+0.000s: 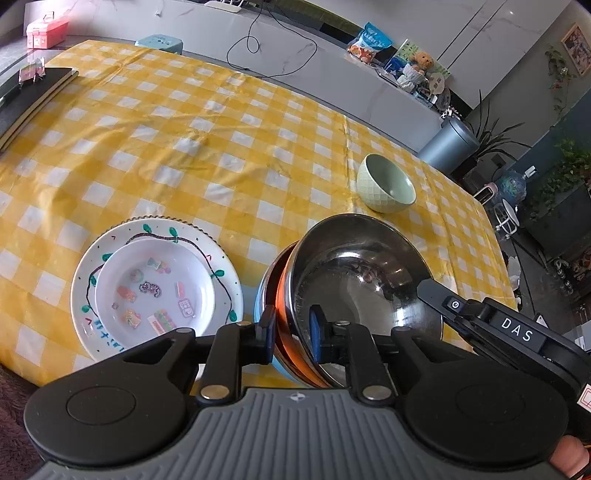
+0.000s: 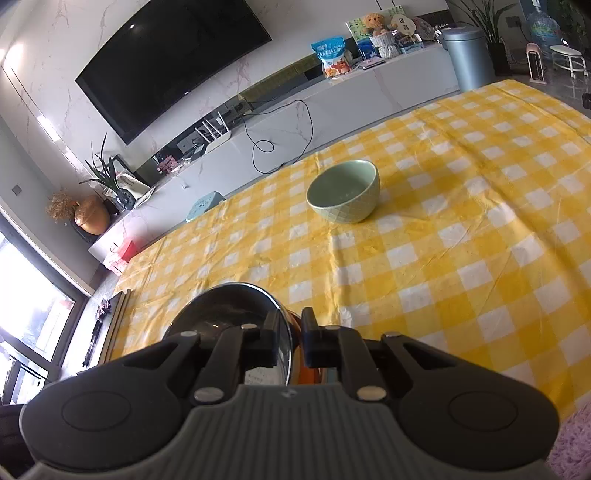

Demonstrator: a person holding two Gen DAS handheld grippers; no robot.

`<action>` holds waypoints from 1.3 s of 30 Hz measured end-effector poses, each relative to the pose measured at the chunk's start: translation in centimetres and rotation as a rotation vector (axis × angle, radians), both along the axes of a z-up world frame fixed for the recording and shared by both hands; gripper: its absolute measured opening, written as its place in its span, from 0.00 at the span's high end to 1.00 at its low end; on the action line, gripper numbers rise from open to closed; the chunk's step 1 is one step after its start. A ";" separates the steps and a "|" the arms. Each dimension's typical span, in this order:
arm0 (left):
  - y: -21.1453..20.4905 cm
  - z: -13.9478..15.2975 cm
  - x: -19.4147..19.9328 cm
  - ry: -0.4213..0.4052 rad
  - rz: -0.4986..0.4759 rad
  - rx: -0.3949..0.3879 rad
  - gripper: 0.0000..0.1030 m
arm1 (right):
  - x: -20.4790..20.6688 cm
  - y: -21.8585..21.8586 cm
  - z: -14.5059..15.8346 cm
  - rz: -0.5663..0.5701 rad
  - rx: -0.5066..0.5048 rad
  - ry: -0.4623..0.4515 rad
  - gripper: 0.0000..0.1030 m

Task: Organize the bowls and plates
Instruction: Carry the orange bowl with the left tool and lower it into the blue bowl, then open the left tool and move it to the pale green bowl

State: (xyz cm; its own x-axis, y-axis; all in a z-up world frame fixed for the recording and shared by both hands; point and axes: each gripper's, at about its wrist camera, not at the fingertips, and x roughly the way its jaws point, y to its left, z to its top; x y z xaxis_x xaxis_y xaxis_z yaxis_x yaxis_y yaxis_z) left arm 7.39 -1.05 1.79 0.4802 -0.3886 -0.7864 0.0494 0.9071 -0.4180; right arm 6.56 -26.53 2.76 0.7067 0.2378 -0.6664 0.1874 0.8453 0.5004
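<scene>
A steel bowl with an orange outer wall sits tilted in a blue bowl at the near edge of the yellow checked table. My left gripper straddles the near rim of this stack, and its pads look slightly off the rim. On the opposite side of the rim my right gripper is shut on the steel bowl. To the left, a small white plate with stickers lies on a larger plate painted with a vine. A pale green bowl stands alone farther back.
Dark books lie at the table's far left edge. Beyond the table are a pink box, a teal stool, a low white cabinet and a grey bin. Checked cloth covers the table's middle.
</scene>
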 end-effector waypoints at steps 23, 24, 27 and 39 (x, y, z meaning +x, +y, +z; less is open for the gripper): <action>0.7 1.4 -0.2 -0.137 0.029 -0.006 0.72 | 0.3 -0.5 -0.7 -0.016 0.034 -0.008 0.87; 0.8 1.5 -0.2 -0.149 0.032 -0.004 0.72 | 0.2 -0.6 -0.5 -0.018 0.036 -0.020 0.83; 0.7 2.1 0.1 -0.184 0.024 0.003 0.72 | 0.0 -0.7 0.0 -0.023 0.038 -0.040 0.74; -1.9 4.4 3.2 -0.245 -0.083 0.082 0.69 | 2.8 -1.2 2.6 -0.044 -0.140 -0.081 0.66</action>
State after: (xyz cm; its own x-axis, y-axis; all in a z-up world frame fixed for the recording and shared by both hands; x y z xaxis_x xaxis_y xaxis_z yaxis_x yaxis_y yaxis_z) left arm 10.56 -2.93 6.17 0.6291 -0.3746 -0.6811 0.2158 0.9259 -0.3100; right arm 9.37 -27.69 5.38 0.7668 0.1141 -0.6317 0.1897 0.8999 0.3928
